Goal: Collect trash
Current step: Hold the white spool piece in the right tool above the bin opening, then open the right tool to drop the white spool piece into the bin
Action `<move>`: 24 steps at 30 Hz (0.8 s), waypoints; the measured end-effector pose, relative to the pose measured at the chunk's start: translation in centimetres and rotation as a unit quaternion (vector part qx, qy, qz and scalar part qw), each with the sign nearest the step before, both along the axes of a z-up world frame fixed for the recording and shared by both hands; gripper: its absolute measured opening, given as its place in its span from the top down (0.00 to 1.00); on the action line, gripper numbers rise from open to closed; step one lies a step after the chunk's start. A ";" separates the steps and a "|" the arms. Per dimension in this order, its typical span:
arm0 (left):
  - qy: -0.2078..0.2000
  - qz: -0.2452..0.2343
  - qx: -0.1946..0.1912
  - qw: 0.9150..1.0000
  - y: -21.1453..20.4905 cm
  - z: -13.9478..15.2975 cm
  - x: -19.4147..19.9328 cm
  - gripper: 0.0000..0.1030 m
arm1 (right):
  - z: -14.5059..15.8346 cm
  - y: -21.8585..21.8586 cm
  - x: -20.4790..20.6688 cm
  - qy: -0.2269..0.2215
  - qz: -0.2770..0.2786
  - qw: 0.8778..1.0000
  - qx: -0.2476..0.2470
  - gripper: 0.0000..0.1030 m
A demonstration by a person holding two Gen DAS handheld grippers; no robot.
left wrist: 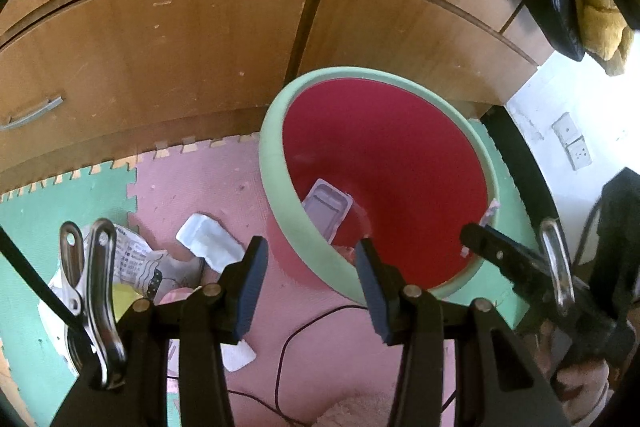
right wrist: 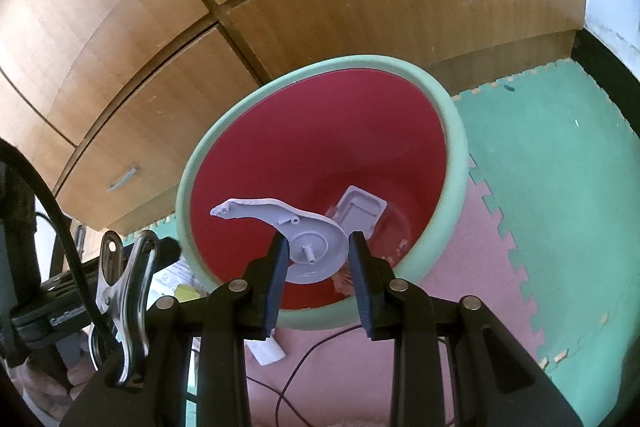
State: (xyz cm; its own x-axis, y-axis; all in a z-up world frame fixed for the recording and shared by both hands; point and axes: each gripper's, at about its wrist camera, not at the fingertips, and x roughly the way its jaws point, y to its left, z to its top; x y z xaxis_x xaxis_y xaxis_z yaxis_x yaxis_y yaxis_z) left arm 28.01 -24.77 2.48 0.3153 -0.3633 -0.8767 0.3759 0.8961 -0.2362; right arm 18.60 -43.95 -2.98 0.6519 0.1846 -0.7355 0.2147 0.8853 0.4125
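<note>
- Grey plastic fills the right claw [right wrist: 318,263]: its two dark pads are clamped on the round disc end of a pale grey plastic part [right wrist: 316,247], whose long curved arm sweeps up and to the left.
- That part hangs over the open mouth of the bin [right wrist: 184,187], just inside the near rim.
- Red inside with a pale green rolled rim, the bin stands on the floor mat [right wrist: 560,167] against the wooden cabinet [right wrist: 320,7].
- Down in the bin lies a clear plastic tray [right wrist: 360,209], tilted against the wall, with a few small clear and pinkish scraps beside it that are too blurred to tell apart.
- The left claw [left wrist: 308,283] stands apart with nothing between its pads, held over the near rim of the same bin.
- From the left wrist view the right claw's black tip shows at the bin's right rim.
- Left of the bin, on the pink and green foam mat, more trash lies loose: a white folded packet [left wrist: 208,239] just beside the bin, crumpled newspaper [left wrist: 136,259] further left, and something yellow [left wrist: 124,299] tucked under the paper.
- A smaller white scrap [left wrist: 238,357] rests on the pink tile below the left claw, near a thin black cable [left wrist: 304,327] curling across the mat.
</note>
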 end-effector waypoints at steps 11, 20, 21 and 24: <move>0.038 0.015 0.009 0.999 2.3 0.0 1.4 0.54 | -0.5 -3.7 2.5 0.049 -0.017 0.998 0.037 0.70; 0.056 0.017 0.037 0.998 3.6 0.4 2.1 0.54 | -0.7 -4.0 4.3 0.072 -0.006 0.996 0.046 0.58; 0.056 0.016 0.040 0.997 3.6 0.5 2.2 0.54 | -0.6 -3.9 4.3 0.073 -0.006 0.996 0.052 0.55; 0.060 0.010 0.047 0.997 3.9 0.7 2.9 0.54 | -0.2 -3.5 4.7 0.077 0.002 0.996 0.043 0.51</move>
State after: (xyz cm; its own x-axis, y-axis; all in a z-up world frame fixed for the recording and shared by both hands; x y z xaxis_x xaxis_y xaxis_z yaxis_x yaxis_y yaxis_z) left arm 30.93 -20.90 3.20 0.2117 -0.2730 -0.9384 0.3320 0.9232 -0.1937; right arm 23.30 -47.46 -3.16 0.5311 0.2534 -0.8085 0.2789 0.8488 0.4492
